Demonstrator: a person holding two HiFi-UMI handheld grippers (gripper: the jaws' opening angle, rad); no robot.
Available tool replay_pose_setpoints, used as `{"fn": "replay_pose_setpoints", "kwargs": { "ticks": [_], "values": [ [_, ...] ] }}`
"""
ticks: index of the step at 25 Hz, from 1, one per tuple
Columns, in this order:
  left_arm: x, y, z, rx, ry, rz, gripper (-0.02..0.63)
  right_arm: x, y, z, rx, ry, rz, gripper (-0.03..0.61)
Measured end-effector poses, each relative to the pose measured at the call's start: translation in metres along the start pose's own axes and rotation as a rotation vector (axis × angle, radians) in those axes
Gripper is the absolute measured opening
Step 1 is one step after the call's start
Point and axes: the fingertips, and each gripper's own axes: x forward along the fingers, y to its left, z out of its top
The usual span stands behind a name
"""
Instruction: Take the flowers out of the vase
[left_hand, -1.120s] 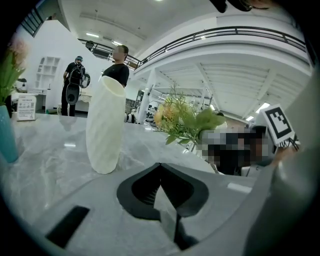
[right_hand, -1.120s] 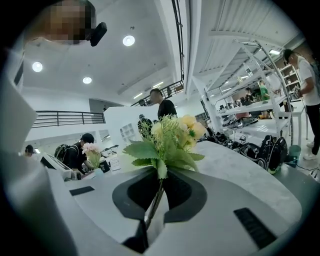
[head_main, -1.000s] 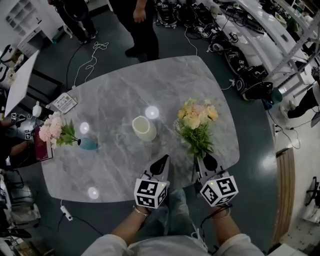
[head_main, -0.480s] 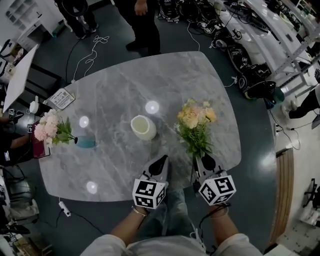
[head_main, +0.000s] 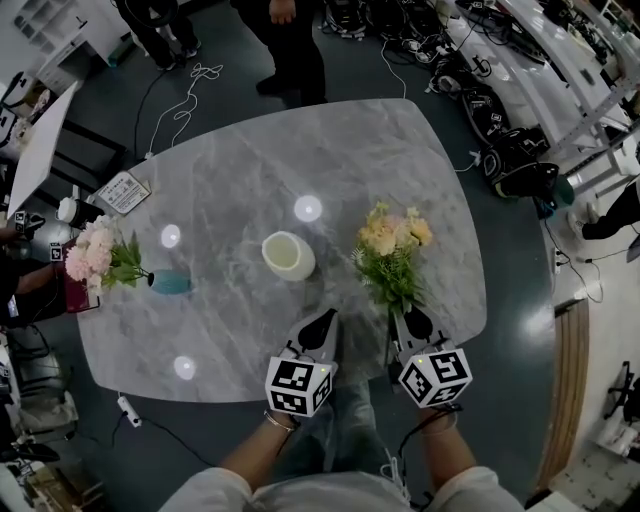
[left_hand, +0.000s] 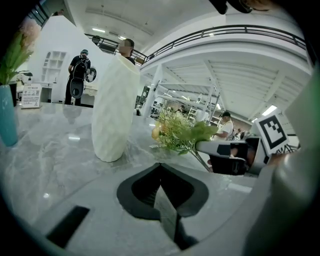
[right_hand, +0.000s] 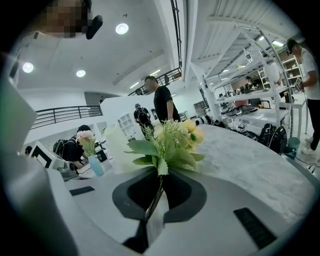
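Head view, steeply down onto a grey marbled tabletop (head_main: 240, 180).

White vase (head_main: 288, 255): ribbed, upright, about mid-tabletop. Nothing stands in its mouth. Taken as landmark for all that follows.

Flowers (head_main: 393, 248): yellow and peach heads with green leaves, out of the white vase and off to its right, clear of it. Heads point away from the person, stems run back toward the near edge. Cannot tell whether the heads touch the tabletop.

Right tool (head_main: 409, 321): right of the white vase and nearer the person. Right gripper view shows its jaws pressed together on the thin stems of the flowers (right_hand: 172, 142), leaves fanning out just past the tips of the tool (right_hand: 159, 189).

Left tool (head_main: 321, 329): just in front of the white vase, on the person's side, apart from it. Left gripper view shows its jaws (left_hand: 161, 186) closed flat against each other, nothing between them. The white vase (left_hand: 115, 107) stands ahead and slightly left; the flowers (left_hand: 177, 134) and right tool (left_hand: 231, 154) show to its right.

Teal vase (head_main: 170, 284): well left of the white vase, lying on its side, with pink flowers (head_main: 92, 258) at the tabletop's left edge.

Card (head_main: 125, 191): far left corner, beyond the teal vase.

A person (head_main: 290, 45) stands on the floor beyond the far edge, behind the white vase.
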Motion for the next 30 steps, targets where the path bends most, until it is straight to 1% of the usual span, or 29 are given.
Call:
{"fn": "replay_pose_setpoints", "kwargs": {
  "ticks": [22,30],
  "values": [
    [0.002,0.001,-0.015,-0.004,0.025,0.006,0.008,0.009,-0.026,-0.029,0.074,0.114,-0.028,0.018],
    [0.003,-0.003,-0.019,-0.002,0.036,0.001,0.009,0.011,-0.031,-0.030,0.050,0.142,-0.050,0.018]
  ]
}}
